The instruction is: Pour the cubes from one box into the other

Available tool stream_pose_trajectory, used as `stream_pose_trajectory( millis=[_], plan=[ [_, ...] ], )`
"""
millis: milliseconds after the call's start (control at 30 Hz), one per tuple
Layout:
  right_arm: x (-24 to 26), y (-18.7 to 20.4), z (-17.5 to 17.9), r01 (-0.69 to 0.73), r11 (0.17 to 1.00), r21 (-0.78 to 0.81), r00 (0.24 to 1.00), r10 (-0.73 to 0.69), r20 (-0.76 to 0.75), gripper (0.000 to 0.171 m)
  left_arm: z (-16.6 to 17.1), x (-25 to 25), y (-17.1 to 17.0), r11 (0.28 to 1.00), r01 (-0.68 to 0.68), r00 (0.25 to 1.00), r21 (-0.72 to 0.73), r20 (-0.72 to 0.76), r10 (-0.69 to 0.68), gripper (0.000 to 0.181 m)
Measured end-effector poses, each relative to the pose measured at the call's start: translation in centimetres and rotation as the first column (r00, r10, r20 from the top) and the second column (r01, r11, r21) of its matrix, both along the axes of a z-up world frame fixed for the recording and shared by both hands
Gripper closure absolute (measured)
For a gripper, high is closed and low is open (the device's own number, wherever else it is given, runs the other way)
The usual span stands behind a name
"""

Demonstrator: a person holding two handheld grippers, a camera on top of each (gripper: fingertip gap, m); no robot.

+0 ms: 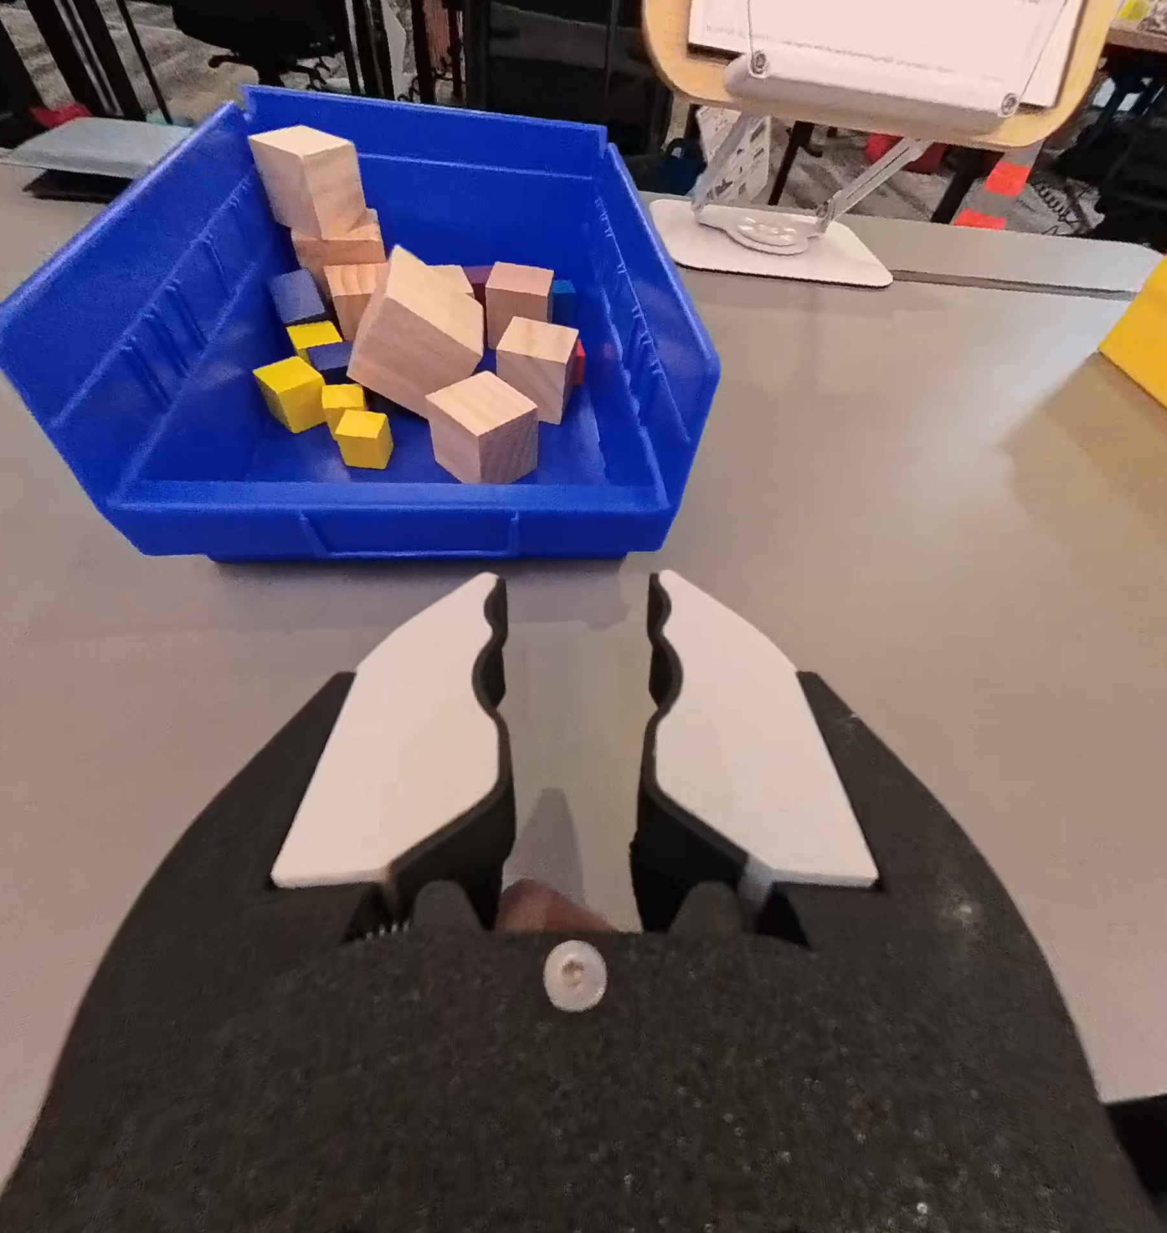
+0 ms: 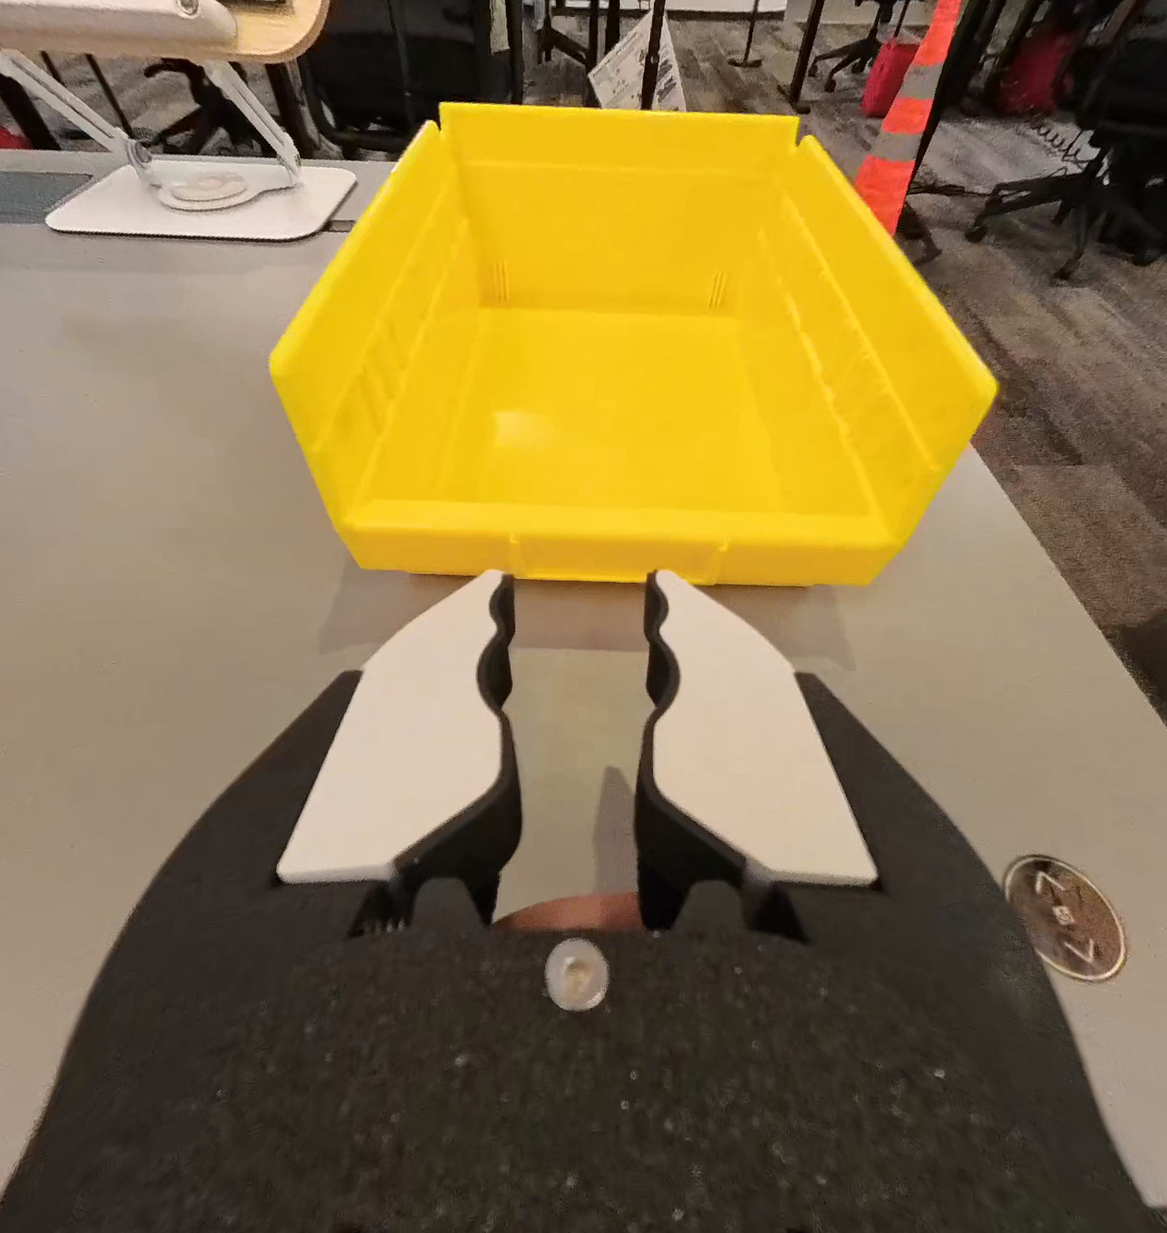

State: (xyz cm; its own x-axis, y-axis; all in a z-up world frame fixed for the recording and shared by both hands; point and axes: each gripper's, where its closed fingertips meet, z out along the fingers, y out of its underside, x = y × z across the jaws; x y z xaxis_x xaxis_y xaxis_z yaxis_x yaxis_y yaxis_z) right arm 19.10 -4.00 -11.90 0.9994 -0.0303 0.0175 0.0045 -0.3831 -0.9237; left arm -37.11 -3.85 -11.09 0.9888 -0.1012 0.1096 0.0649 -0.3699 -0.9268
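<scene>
A blue box [image 1: 394, 517] sits on the grey table in the left wrist view. It holds a pile of cubes [image 1: 420, 333]: several large plain wooden ones and several small yellow, blue, purple and red ones. My left gripper [image 1: 575, 587] is open and empty, just short of the blue box's low front wall, slightly right of its middle. A yellow box [image 2: 607, 540] stands empty in the right wrist view; its corner also shows in the left wrist view [image 1: 1161, 327]. My right gripper [image 2: 579, 584] is open and empty, right at the yellow box's low front wall.
A white stand with a wooden board [image 1: 774, 243] stands at the table's back between the boxes; it also shows in the right wrist view [image 2: 200, 200]. A round metal cap [image 2: 1064, 929] is set in the table. The table's right edge [image 2: 1067, 567] runs close beside the yellow box.
</scene>
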Motion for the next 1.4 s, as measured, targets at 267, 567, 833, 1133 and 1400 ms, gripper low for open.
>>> stream_pose_trajectory(
  millis=[267,567,833,1133,1400],
  plan=[
    [0.9,-0.1,0.0,0.033,0.999,0.001,0.999,-0.033,-0.009,0.135,0.3,-0.6,0.0,1.000,-0.007,0.996,-0.002,0.090,0.007,0.142],
    [0.8,0.0,-0.2,0.022,1.000,-0.013,0.999,-0.022,-0.023,0.135,0.2,-0.7,0.0,1.000,-0.014,0.999,0.000,0.040,0.014,0.142],
    [-1.2,-0.8,1.7,-0.035,0.999,0.026,0.999,0.035,-0.021,0.135,0.9,-4.5,-0.6,0.992,-0.015,0.999,-0.125,0.039,0.020,0.133],
    [-13.1,-1.4,2.6,-0.329,0.943,0.043,0.943,0.326,0.068,0.132,-0.2,-16.8,5.9,0.976,-0.102,0.995,-0.192,-0.008,0.103,0.133],
    [-23.1,-2.7,1.1,-0.521,0.854,-0.010,0.853,0.520,-0.038,0.128,-1.5,-15.2,11.1,0.978,-0.058,0.998,-0.203,-0.022,0.054,0.177]
  ],
)
